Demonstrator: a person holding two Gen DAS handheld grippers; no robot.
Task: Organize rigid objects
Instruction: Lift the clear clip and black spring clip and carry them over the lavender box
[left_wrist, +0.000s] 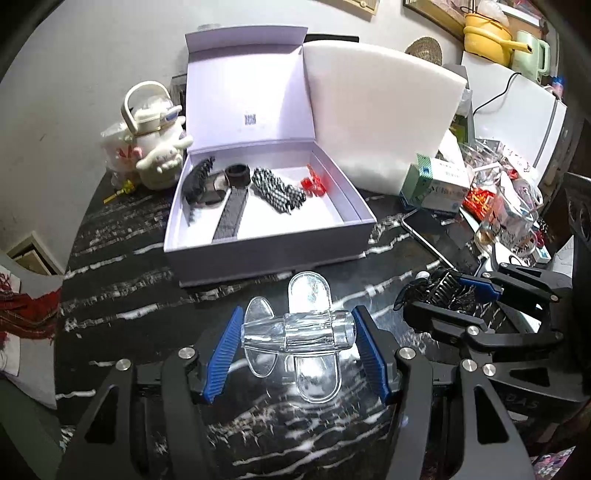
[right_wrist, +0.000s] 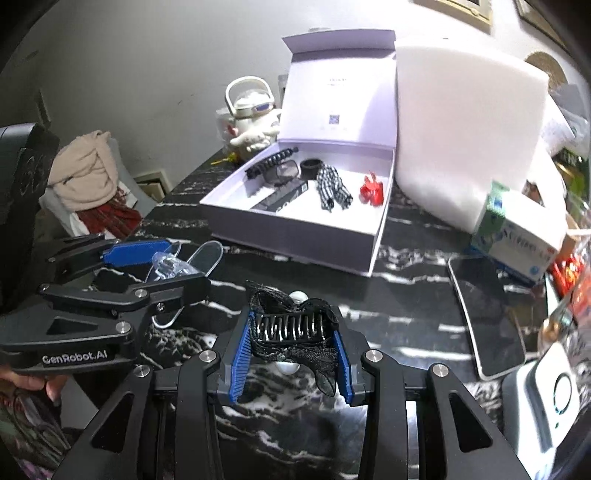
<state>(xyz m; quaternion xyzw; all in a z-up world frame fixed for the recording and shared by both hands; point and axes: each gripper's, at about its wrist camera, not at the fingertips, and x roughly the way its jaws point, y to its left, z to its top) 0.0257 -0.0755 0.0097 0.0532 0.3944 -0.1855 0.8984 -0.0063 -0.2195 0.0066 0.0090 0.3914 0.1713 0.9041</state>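
My left gripper (left_wrist: 297, 338) is shut on a clear plastic hair clip (left_wrist: 295, 332), held between the blue pads just above the black marble table (left_wrist: 122, 295). My right gripper (right_wrist: 293, 354) is shut on a black lace hair claw (right_wrist: 291, 326), and shows at the right of the left wrist view (left_wrist: 448, 291). The left gripper appears at the left of the right wrist view (right_wrist: 155, 266). An open lilac box (left_wrist: 258, 236) stands ahead; it holds a black claw clip (left_wrist: 197, 179), a black ring (left_wrist: 238, 174), a checkered bow (left_wrist: 277, 190) and a red clip (left_wrist: 314, 182).
A white foam block (left_wrist: 376, 110) leans behind the box on the right. A cream plush toy with a kettle (left_wrist: 155, 147) stands left of the box. A tablet (right_wrist: 487, 314), a green-white carton (left_wrist: 432, 184) and cluttered glassware (left_wrist: 509, 206) lie to the right.
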